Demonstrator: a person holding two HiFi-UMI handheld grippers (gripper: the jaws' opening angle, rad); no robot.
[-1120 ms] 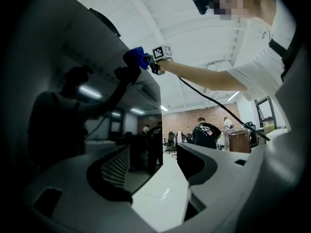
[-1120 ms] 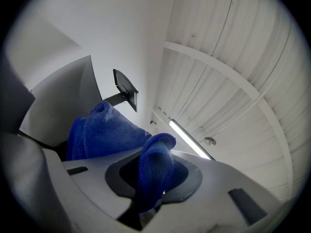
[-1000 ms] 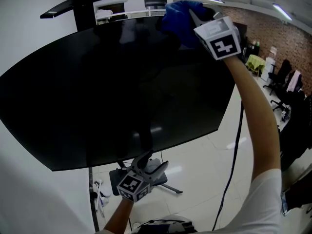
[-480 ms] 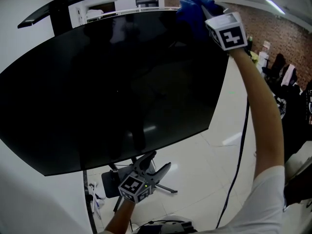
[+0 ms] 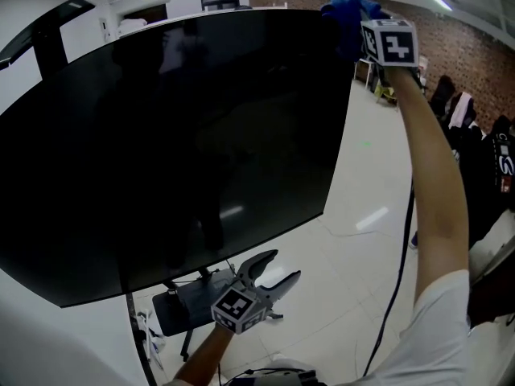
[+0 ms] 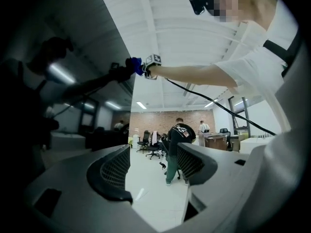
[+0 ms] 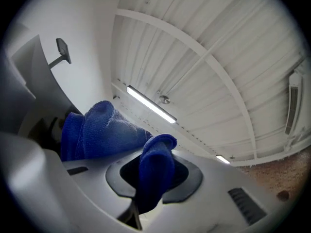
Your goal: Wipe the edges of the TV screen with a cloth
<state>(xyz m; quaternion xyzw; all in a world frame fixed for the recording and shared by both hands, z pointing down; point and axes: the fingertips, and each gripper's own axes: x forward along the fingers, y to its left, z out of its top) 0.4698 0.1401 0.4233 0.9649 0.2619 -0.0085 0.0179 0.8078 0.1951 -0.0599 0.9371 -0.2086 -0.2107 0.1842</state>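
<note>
At the top right corner of the TV screen: right claw clamped on cloth.
The blue cloth bunches ahead of that claw, against the edge. Below the screen, left claw, jaws apart, empty.

I've got open floor to pass right of the TV screen. Under its lower edge, the stand base and a hanging cable block my way.

No legible text or signs anywhere.
</note>
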